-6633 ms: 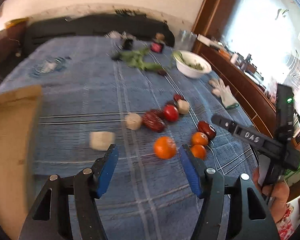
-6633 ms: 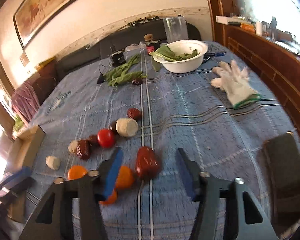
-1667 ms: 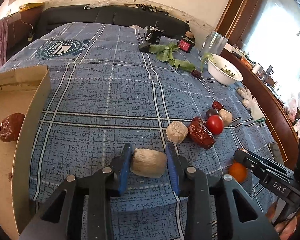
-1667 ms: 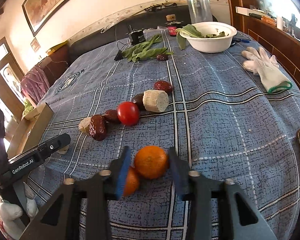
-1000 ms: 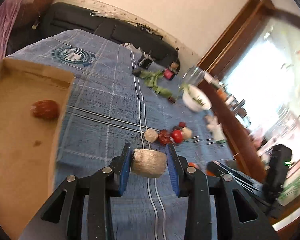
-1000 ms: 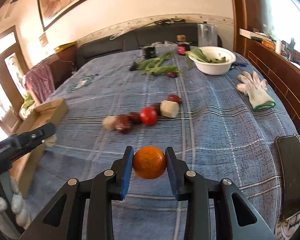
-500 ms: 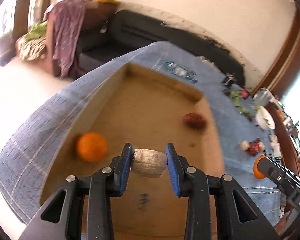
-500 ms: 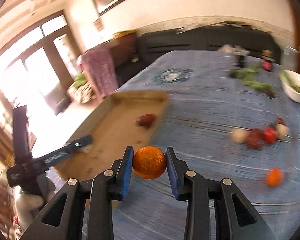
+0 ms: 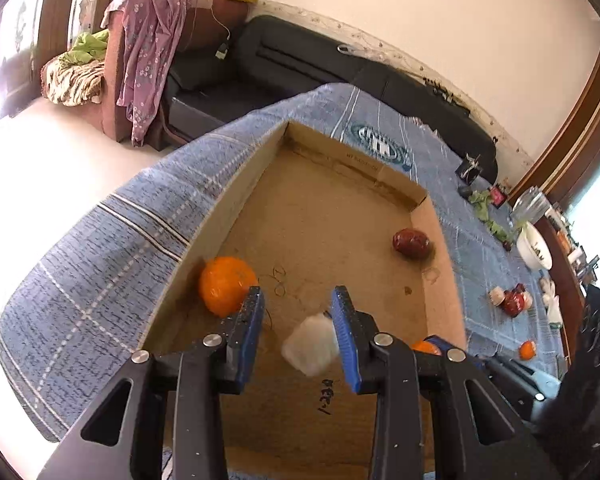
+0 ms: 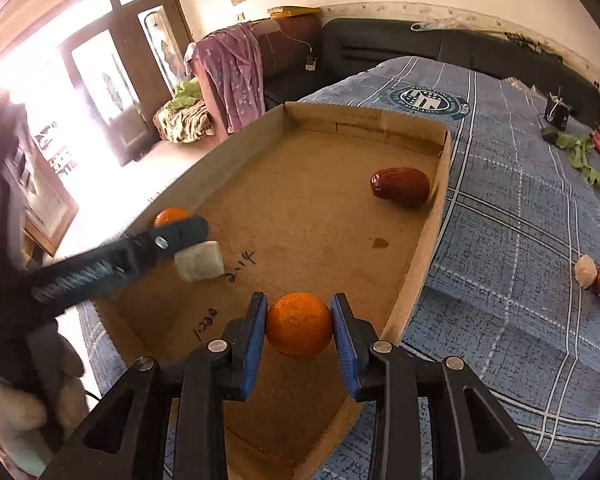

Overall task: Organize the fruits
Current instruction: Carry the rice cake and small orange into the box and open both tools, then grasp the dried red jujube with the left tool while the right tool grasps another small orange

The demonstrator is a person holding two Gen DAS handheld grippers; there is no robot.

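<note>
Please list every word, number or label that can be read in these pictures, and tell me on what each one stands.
"2-14", handwritten on the cardboard box floor beside the pale chunk; reading uncertain.
"1-200", handwritten on the box floor near the right gripper; reading uncertain.
Round emblem on the blue tablecloth: lettering too small to read.
Faint print on the box's far wall: too blurred to read.
</note>
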